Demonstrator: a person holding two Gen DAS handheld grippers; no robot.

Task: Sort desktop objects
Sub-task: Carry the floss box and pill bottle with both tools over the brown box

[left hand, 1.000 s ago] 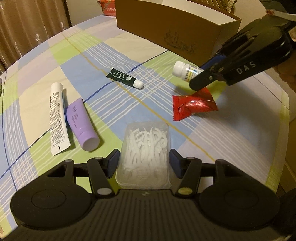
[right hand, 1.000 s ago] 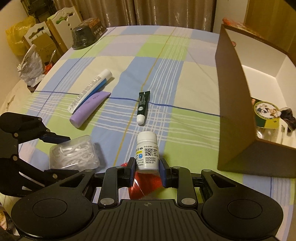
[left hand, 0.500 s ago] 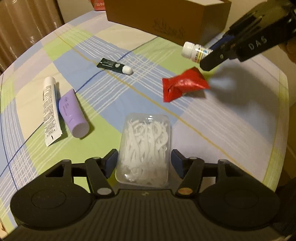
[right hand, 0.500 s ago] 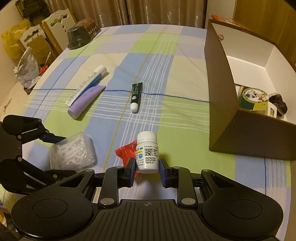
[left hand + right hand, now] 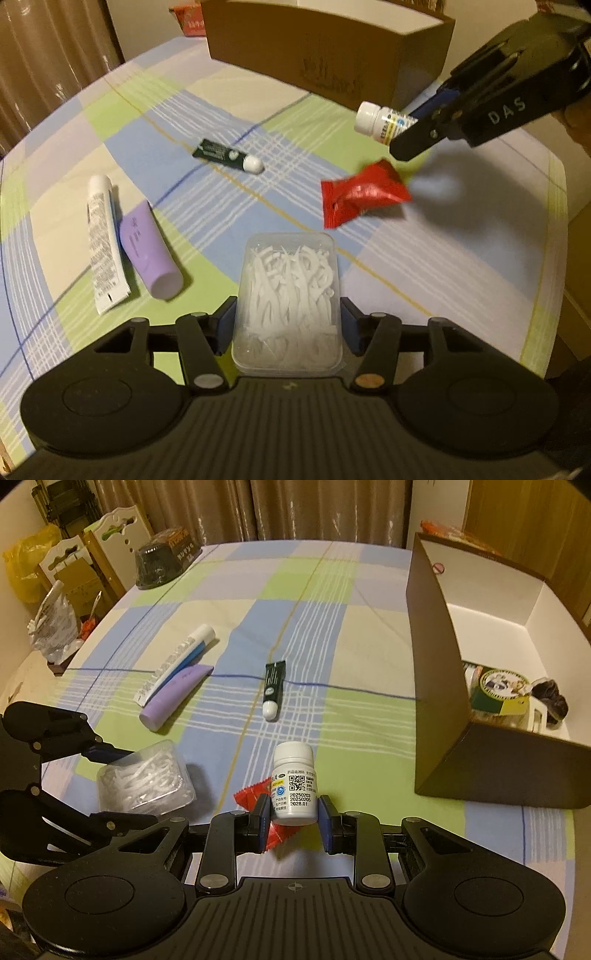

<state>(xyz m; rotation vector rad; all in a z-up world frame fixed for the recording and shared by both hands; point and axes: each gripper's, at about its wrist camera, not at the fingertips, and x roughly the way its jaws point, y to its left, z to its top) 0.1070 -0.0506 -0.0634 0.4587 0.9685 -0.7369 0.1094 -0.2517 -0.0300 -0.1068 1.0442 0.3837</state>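
Note:
My left gripper is shut on a clear plastic box of white floss picks and holds it just above the checked tablecloth; the box also shows in the right wrist view. My right gripper is shut on a white pill bottle and holds it in the air above a red snack packet. The bottle also shows in the left wrist view. A brown cardboard box, open on top with items inside, stands to the right of the bottle.
On the cloth lie a dark green tube with a white cap, a purple tube and a white tube side by side. A dark bowl sits at the far table edge. Chairs and bags stand beyond the left edge.
My right gripper has lifted the pill bottle higher above the red packet and shifted slightly. My left gripper still holds the floss box and has moved little.

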